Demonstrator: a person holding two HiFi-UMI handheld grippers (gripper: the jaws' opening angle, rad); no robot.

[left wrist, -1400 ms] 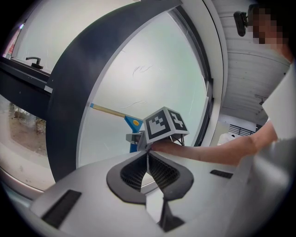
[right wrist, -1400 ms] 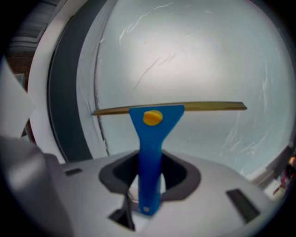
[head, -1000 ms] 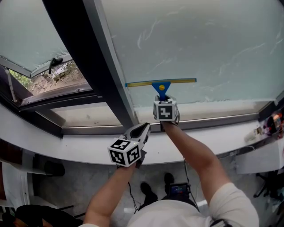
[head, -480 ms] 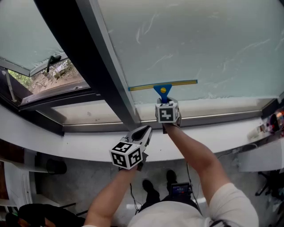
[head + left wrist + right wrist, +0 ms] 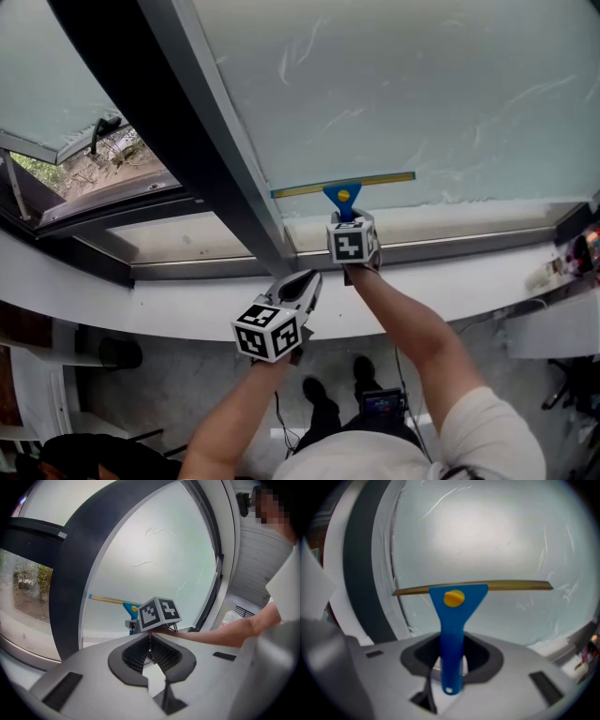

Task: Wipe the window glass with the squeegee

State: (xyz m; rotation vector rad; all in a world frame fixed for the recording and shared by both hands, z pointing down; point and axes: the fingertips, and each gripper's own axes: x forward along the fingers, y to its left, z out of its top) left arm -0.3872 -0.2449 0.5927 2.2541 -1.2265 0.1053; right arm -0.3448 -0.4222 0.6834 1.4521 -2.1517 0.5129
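At far left, a side pane (image 5: 52, 84) is standing tilted open beside the dark frame post (image 5: 187, 159). We are holding the left hand-held gripper (image 5: 150, 638) near the white sill (image 5: 469, 283), with its jaws fully together and nothing between them. To its right, we are clamping the blue handle of the squeegee (image 5: 452, 616) in the right hand-held gripper (image 5: 452, 654), jaws narrow around it. The yellow blade is lying level against the window glass (image 5: 422, 94), low on the pane.

squeegee (image 5: 343, 190) lower on glass (image 5: 422, 94), right gripper (image 5: 347, 218) down w/ it
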